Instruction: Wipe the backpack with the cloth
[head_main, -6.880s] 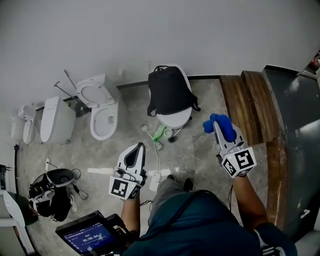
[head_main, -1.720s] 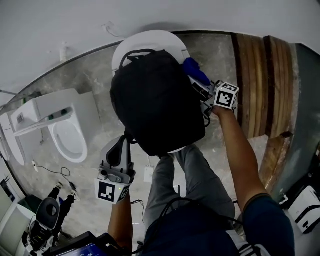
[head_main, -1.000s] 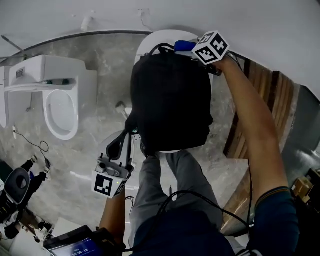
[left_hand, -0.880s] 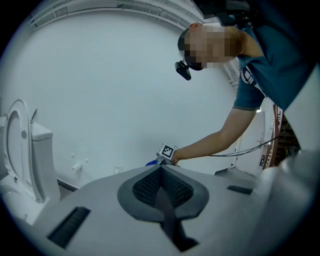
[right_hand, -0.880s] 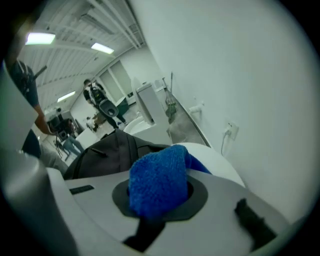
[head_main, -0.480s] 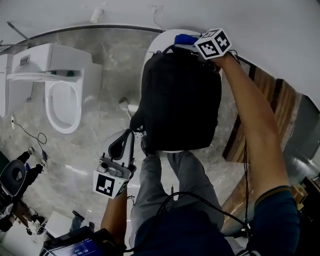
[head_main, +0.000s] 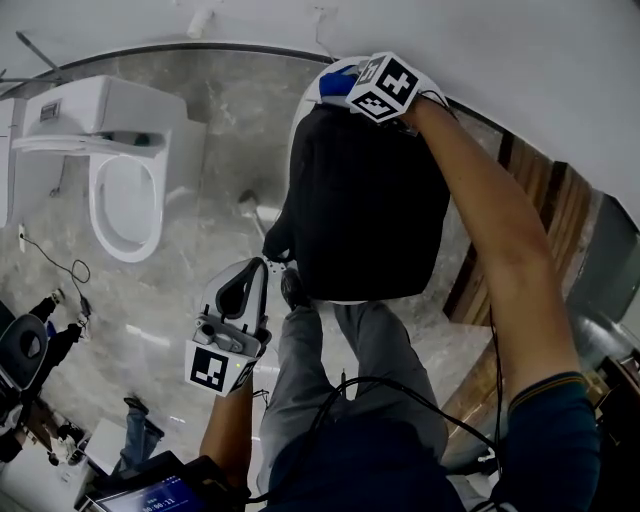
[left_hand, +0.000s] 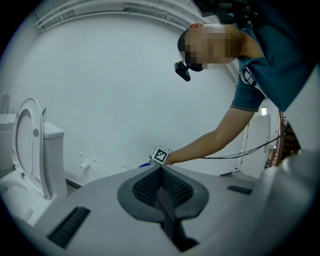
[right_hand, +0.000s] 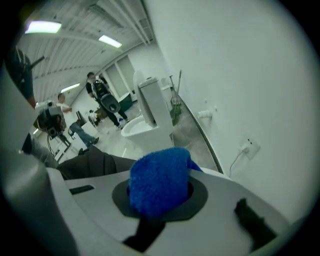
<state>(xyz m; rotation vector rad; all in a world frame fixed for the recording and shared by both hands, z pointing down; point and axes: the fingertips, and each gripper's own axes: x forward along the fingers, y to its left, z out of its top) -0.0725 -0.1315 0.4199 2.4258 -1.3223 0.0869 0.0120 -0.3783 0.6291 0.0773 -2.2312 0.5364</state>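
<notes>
The black backpack (head_main: 365, 200) lies on a white toilet seat (head_main: 312, 100) against the wall, right below me. My right gripper (head_main: 348, 88) is at the backpack's top edge, shut on the blue cloth (head_main: 331, 82). In the right gripper view the fluffy cloth (right_hand: 160, 187) fills the jaws, with the dark backpack (right_hand: 85, 165) just to the left. My left gripper (head_main: 261, 266) hangs low beside the backpack's bottom left corner, apart from it. Its jaws (left_hand: 161, 169) are shut with nothing between them.
A white toilet (head_main: 120, 185) with its seat up stands on the marble floor to the left. Wooden steps (head_main: 545, 205) rise at the right. Cables and black gear (head_main: 25, 350) lie at lower left. The wall (head_main: 500, 50) is close behind the backpack. People (right_hand: 95, 95) stand far off.
I walked up to the backpack. In the last second my right gripper slid the cloth leftward along the backpack's top edge. The left gripper has stayed low and shut.
</notes>
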